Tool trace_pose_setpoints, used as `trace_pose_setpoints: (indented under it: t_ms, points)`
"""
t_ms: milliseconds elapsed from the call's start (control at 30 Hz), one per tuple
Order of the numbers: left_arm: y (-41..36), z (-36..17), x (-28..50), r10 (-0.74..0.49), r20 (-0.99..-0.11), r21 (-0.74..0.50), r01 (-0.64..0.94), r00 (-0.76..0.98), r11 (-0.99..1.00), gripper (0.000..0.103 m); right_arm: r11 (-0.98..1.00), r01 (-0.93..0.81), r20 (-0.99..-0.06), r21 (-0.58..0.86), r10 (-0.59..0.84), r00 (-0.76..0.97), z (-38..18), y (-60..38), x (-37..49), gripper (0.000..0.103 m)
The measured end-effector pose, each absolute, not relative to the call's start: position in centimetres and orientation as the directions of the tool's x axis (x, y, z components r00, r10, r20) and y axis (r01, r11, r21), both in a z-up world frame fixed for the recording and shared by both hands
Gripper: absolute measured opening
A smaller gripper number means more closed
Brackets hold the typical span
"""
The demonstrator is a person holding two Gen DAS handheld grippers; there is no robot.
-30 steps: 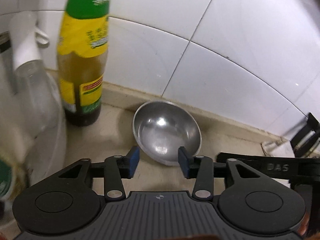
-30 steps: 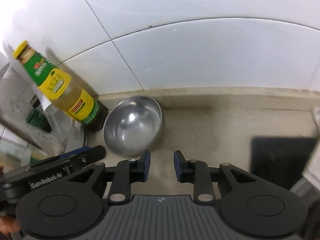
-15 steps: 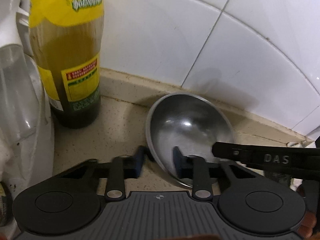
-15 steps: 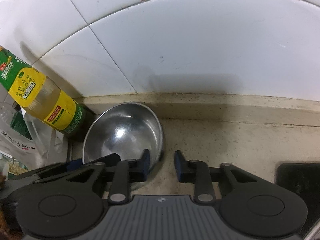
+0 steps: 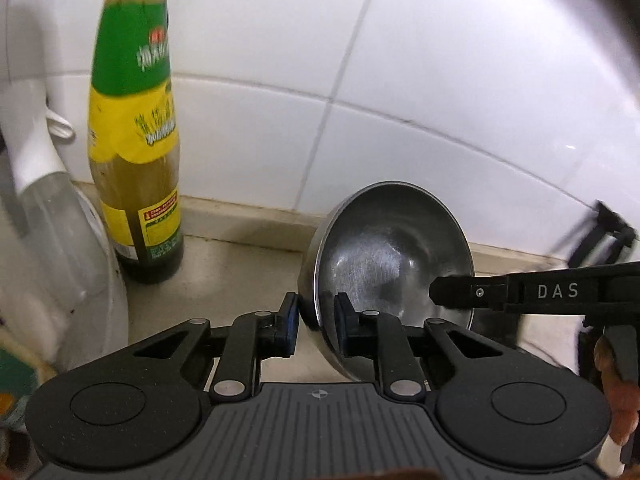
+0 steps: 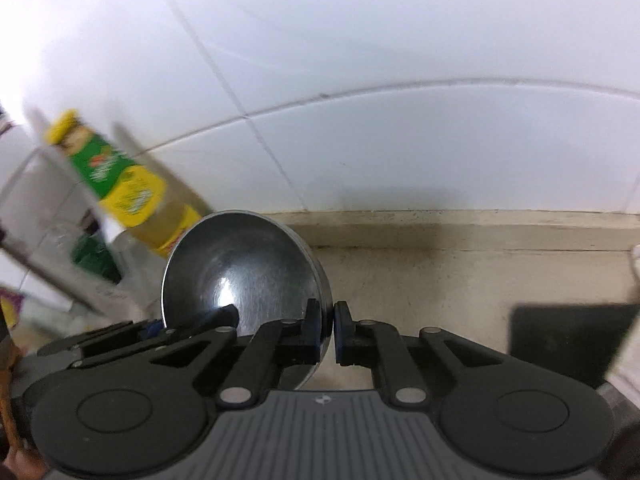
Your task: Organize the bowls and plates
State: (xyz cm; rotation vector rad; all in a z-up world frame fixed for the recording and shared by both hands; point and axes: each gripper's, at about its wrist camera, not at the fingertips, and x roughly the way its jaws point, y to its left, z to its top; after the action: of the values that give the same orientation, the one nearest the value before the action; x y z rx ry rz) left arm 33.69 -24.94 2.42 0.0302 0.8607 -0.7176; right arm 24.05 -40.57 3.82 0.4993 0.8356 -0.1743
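Left wrist view: my left jaws [image 5: 316, 322] are clenched on the steel bowl's [image 5: 390, 256] rim, tilted above the table [image 5: 240, 264] beside a sauce bottle [image 5: 134, 128]. Right wrist view: my right jaws [image 6: 327, 330] clamp the bowl's opposite rim.

So the steel bowl [image 5: 390, 256] is tipped up on edge, clear of the counter [image 5: 240, 272], inside facing both cameras. In the left wrist view the left gripper [image 5: 316, 320] has the bowl's rim at 7 o'clock, 1 pad outside and 1 inside. The right gripper [image 5: 448, 292] comes in from 3 o'clock onto the opposite rim. The sauce bottle [image 5: 134, 140] stands on the counter at 9 o'clock of the bowl, against the tiled wall [image 5: 440, 80], which runs behind both. In the right wrist view the bowl [image 6: 240, 268] sits in front of the bottle [image 6: 128, 188], and a flat mat [image 6: 568, 340] lies on the counter at 3 o'clock.
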Motion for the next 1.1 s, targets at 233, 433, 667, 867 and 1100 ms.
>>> trace_pose_setpoints:
  t_ms: [233, 433, 667, 867, 1100]
  points:
    - [-22.3, 4.4, 28.6, -0.605, -0.694, -0.271, 0.638, 0.389, 0.721, 0.028, 0.879, 0.335, -0.768, 0.34, 0.055, 0.638, 5.5, -37.1, 18.5, 0.009]
    - [-21.7, 2.7, 27.3, -0.58, -0.737, -0.259, 0.648, 0.347, 0.716, 0.033, 0.867, 0.386, -0.82, 0.315, 0.044, 0.571, 3.2, -36.1, 17.4, 0.014]
    - [-19.2, 2.4, 27.1, -0.571, -0.721, -0.242, 0.63, 0.393, 0.738, 0.041, 0.846, 0.428, -0.818, 0.318, 0.017, 0.575, 2.7, -37.2, 15.2, 0.026]
    - [-19.0, 2.0, 27.4, -0.58, -0.72, -0.268, 0.619, 0.381, 0.739, 0.047, 0.83, 0.428, -0.81, 0.357, 0.048, 0.584, 2.3, -37.5, 15.7, 0.03]
    - [-18.9, 0.8, 27.8, -0.576, -0.734, -0.283, 0.608, 0.36, 0.742, 0.06, 0.841, 0.395, -0.806, 0.37, 0.08, 0.586, 1.5, -37.3, 16.3, 0.037]
